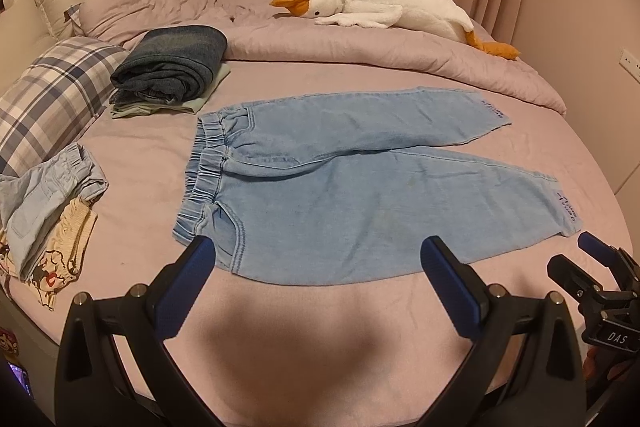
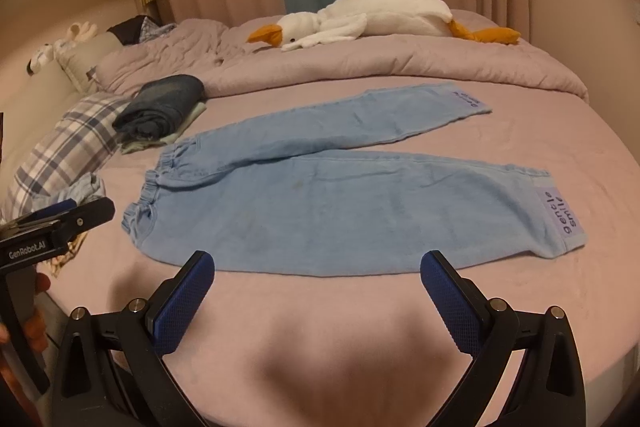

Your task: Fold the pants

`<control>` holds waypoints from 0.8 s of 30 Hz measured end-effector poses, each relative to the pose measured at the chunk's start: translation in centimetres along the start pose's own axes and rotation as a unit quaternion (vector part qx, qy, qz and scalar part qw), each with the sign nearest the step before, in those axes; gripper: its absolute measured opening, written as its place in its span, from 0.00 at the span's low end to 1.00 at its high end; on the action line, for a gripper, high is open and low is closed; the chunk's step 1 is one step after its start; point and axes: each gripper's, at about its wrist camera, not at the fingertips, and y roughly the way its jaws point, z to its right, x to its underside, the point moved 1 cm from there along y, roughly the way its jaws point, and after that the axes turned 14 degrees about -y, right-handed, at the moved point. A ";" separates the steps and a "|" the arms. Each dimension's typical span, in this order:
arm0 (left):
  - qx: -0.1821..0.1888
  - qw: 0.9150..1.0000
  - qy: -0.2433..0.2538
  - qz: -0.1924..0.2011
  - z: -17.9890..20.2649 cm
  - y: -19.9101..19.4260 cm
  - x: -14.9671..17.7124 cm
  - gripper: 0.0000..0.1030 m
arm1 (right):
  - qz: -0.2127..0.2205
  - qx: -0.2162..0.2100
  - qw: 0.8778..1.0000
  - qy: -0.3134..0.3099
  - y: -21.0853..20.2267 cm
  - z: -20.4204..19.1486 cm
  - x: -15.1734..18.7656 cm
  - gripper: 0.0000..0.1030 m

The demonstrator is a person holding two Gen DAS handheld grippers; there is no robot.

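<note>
Light-blue pants (image 1: pixel 352 187) lie flat and unfolded at the centre of the frame on a pink bed (image 1: pixel 140 155), waistband toward the left, both legs reaching right. Left gripper (image 1: pixel 320 259) and right gripper (image 2: pixel 318 271) — jaws spread wide, holding nothing — hover at the lower edge, near the closer leg. Folded dark jeans (image 1: pixel 172 67) sit upper left; a plush goose (image 1: pixel 384 7) lies along the top.

One pair of pants (image 1: pixel 360 187), two hand-held grippers (image 1: pixel 316 259), one plush goose (image 1: pixel 384 7), one plaid pillow (image 1: pixel 52 99)
</note>
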 end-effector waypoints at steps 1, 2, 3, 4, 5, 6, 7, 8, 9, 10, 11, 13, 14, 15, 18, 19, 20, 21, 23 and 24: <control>0.000 1.000 -0.001 -0.001 0.0 0.1 0.0 1.00 | 0.000 0.001 1.000 -0.001 0.0 0.0 0.0 0.99; 0.001 1.000 -0.001 -0.002 -0.1 0.2 0.0 1.00 | -0.001 0.003 1.000 -0.002 0.1 0.0 0.0 0.99; 0.002 1.000 -0.002 -0.004 -0.1 0.3 0.0 1.00 | -0.001 0.004 1.000 -0.003 0.2 0.0 0.0 0.99; 0.003 1.000 -0.002 -0.005 -0.1 0.3 0.0 1.00 | -0.002 0.005 1.000 -0.003 0.2 -0.1 0.1 0.99; 0.004 1.000 -0.002 -0.005 0.0 0.4 0.0 1.00 | -0.002 0.005 1.000 -0.004 0.2 -0.1 0.1 0.99; 0.004 1.000 -0.003 -0.005 0.0 0.5 0.0 1.00 | -0.003 0.005 1.000 -0.004 0.3 -0.1 0.1 0.99; 0.005 1.000 -0.003 -0.005 0.0 0.5 -0.1 1.00 | -0.004 0.005 1.000 -0.004 0.4 -0.1 0.1 0.99; 0.005 1.000 -0.003 -0.005 0.0 0.6 -0.1 1.00 | -0.004 0.005 1.000 -0.005 0.4 -0.1 0.1 0.99; 0.004 1.000 -0.003 -0.005 0.0 0.6 -0.1 1.00 | -0.003 0.006 1.000 -0.007 0.4 -0.2 0.0 0.99; 0.004 1.000 -0.003 -0.006 0.0 0.6 -0.1 1.00 | -0.003 0.006 1.000 -0.009 0.4 -0.2 0.0 0.99; 0.005 1.000 -0.003 -0.006 0.0 0.6 -0.1 1.00 | -0.002 0.007 1.000 -0.011 0.5 -0.2 0.0 0.99; 0.006 1.000 -0.004 -0.007 -0.1 0.7 -0.2 1.00 | -0.001 0.008 1.000 -0.016 0.5 -0.3 -0.1 0.99; 0.007 1.000 -0.005 -0.008 -0.1 0.8 -0.2 1.00 | -0.001 0.007 1.000 -0.018 0.6 -0.4 -0.1 0.99; 0.007 1.000 -0.005 -0.010 -0.1 0.9 -0.2 1.00 | -0.001 0.005 1.000 -0.020 0.6 -0.5 0.0 0.99; 0.006 1.000 -0.007 -0.011 -0.3 1.1 -0.2 1.00 | -0.001 0.000 1.000 -0.023 0.7 -0.6 -0.1 0.99; 0.007 1.000 -0.008 -0.011 -0.3 1.1 -0.2 1.00 | -0.002 -0.001 1.000 -0.024 0.8 -0.7 -0.2 0.99; 0.008 1.000 -0.008 -0.011 -0.4 1.2 -0.2 1.00 | -0.003 0.000 1.000 -0.025 0.9 -0.7 -0.2 0.99; 0.009 1.000 -0.010 -0.011 -0.4 1.2 -0.1 1.00 | -0.004 0.000 1.000 -0.028 1.0 -0.8 -0.2 0.99; 0.011 1.000 -0.011 -0.012 -0.5 1.3 -0.1 1.00 | -0.007 0.002 0.999 -0.031 1.2 -0.9 -0.2 0.99; 0.011 1.000 -0.011 -0.013 -0.4 1.3 -0.1 1.00 | -0.008 0.002 0.999 -0.032 1.3 -0.9 -0.2 0.99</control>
